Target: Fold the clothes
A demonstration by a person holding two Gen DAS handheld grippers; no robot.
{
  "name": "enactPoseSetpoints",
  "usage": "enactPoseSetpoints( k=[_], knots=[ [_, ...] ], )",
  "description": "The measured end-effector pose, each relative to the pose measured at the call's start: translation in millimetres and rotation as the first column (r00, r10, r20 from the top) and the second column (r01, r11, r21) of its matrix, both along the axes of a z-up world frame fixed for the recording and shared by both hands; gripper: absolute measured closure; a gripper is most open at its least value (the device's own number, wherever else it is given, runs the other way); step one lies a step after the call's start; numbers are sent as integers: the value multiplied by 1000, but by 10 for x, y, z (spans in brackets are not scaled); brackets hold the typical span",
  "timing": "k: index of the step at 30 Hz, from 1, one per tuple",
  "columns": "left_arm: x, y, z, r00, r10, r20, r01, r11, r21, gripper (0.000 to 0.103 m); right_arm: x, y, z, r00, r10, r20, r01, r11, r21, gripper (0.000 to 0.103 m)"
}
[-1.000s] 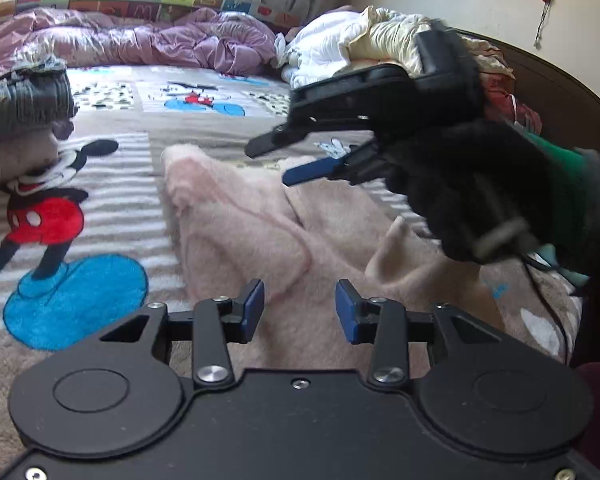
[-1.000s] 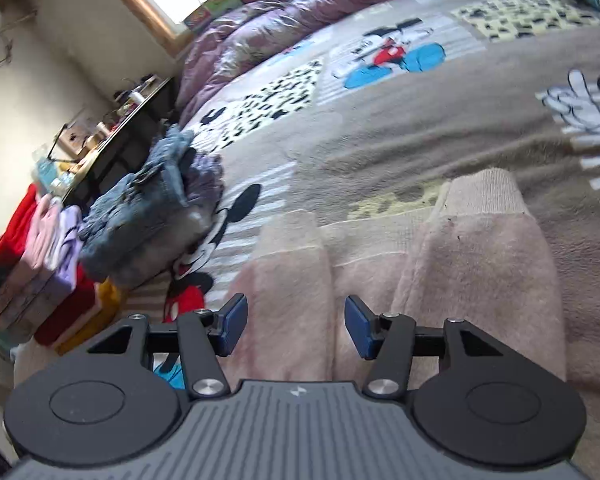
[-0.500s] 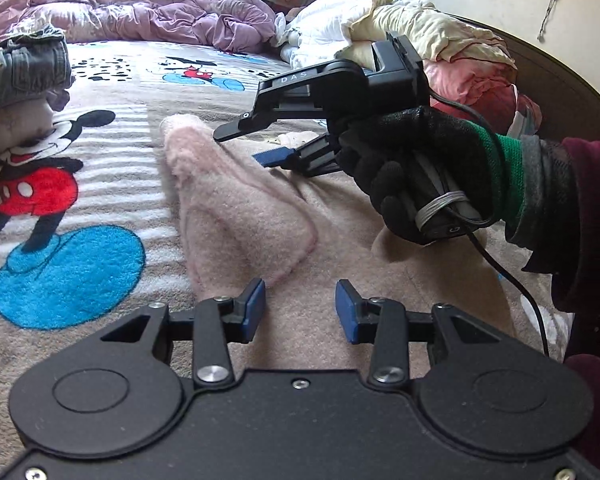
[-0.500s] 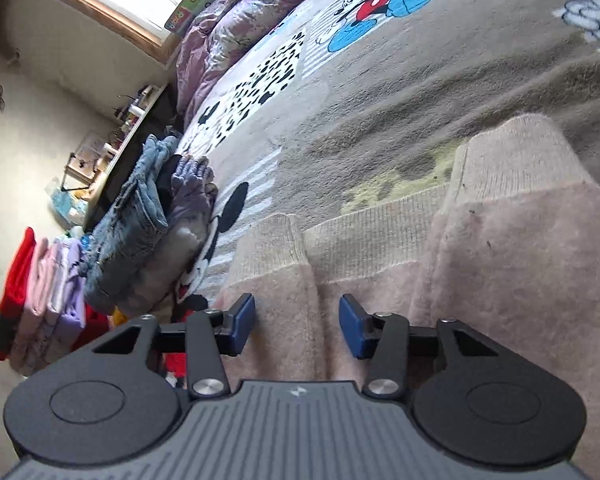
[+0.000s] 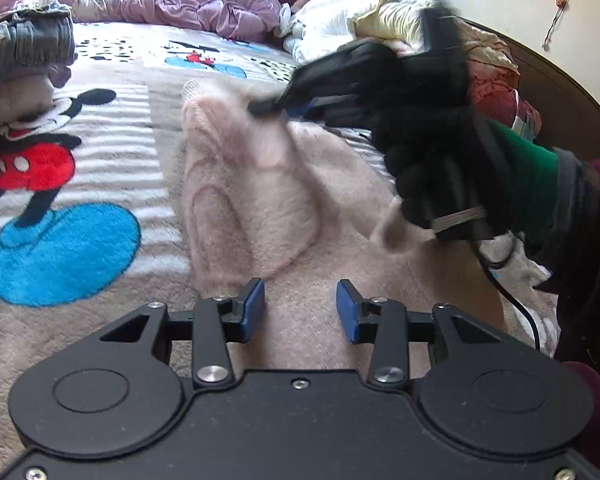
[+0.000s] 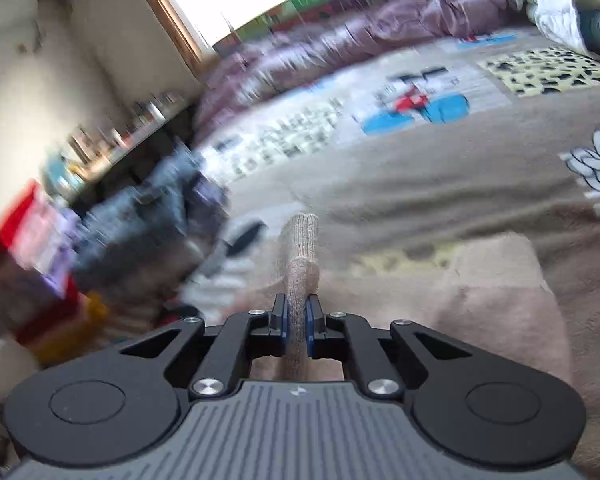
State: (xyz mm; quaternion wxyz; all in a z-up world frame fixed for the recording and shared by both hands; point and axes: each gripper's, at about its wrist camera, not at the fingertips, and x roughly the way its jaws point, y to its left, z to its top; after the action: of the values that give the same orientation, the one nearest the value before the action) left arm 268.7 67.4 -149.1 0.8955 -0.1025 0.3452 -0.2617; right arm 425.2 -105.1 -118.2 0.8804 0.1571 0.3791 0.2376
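A fuzzy pink garment (image 5: 268, 208) lies spread on the Mickey Mouse blanket (image 5: 80, 248). My left gripper (image 5: 300, 310) is open and empty, low over the garment's near part. My right gripper (image 6: 296, 316) is shut on a ribbed pink cuff (image 6: 300, 248) of the garment and lifts it off the bed. In the left wrist view the right gripper (image 5: 284, 108), held by a black-gloved hand, is blurred over the garment's far end. The rest of the garment (image 6: 500, 292) lies flat to the right in the right wrist view.
A stack of folded clothes (image 5: 20, 60) sits at the left of the bed, seen also in the right wrist view (image 6: 140, 220). A purple duvet (image 5: 140, 0) and a heap of unfolded clothes (image 5: 380, 24) lie at the far side. A brown bed frame (image 5: 560, 92) curves on the right.
My right gripper has closed on the pink cuff and raised it, moving fast. The left gripper has stayed open over the garment.
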Motion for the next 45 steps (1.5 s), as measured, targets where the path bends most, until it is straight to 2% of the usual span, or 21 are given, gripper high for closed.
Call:
enactPoseSetpoints(
  k=[1,3,4,7,14,17,18,20,23,27,29,30,31,32,36,40,41,42,45],
  knots=[
    [-5,23,11,1000,0,3,0,1000,-21,65,55,40,-77,1000,-10,-30,8,999,-46,91],
    [-15,75,35,1000,3,10,-2,998,-68,65,103,111,-156,999,-20,-35,15,991,-131,90],
    [-24,98,52,1000,10,18,-9,997,-83,65,116,148,-176,999,-23,-34,17,987,-159,83],
    [-40,164,84,999,31,30,-27,992,-119,65,68,253,-42,1000,27,-2,-27,986,-165,74],
    [-30,180,86,998,57,14,-55,990,-133,65,-63,487,324,982,171,79,-155,971,-183,72],
    [-43,184,87,998,56,12,-54,990,-129,65,-71,766,261,962,258,86,-227,936,-269,73],
    [-46,192,85,998,59,10,-57,990,-131,65,-42,857,180,958,278,77,-244,922,-299,76],
    [-22,226,66,998,68,3,-67,989,-135,65,46,1005,-58,956,291,32,-256,885,-389,75],
    [-25,249,64,997,72,-1,-71,987,-144,64,93,968,-129,963,268,31,-240,906,-349,74],
    [-47,252,76,998,65,2,-64,985,-157,63,107,780,73,976,216,39,-195,938,-288,74],
    [-41,241,74,998,59,3,-58,986,-159,62,151,678,91,980,195,40,-175,942,-285,70],
    [-41,234,71,998,59,2,-58,986,-154,62,180,635,62,984,176,29,-159,940,-303,70],
    [-40,236,70,998,61,2,-60,986,-156,62,191,559,59,988,152,34,-136,948,-289,77],
    [-38,240,70,998,64,2,-63,985,-159,62,203,483,56,991,127,38,-112,955,-275,79],
    [-18,229,65,998,60,0,-60,985,-162,62,264,204,80,999,27,30,-21,980,-200,75],
    [5,168,15,999,48,-25,-51,992,-119,60,288,287,-150,997,61,-51,-71,974,-216,75],
    [14,162,-1,998,47,-36,-51,992,-114,60,268,309,-176,996,68,-50,-77,973,-219,76],
    [22,166,-14,998,46,-44,-51,992,-114,60,239,303,-160,997,69,-37,-75,976,-206,92],
    [22,161,-25,998,39,-47,-44,993,-112,58,196,232,-108,999,46,-3,-45,981,-186,93]
  ],
)
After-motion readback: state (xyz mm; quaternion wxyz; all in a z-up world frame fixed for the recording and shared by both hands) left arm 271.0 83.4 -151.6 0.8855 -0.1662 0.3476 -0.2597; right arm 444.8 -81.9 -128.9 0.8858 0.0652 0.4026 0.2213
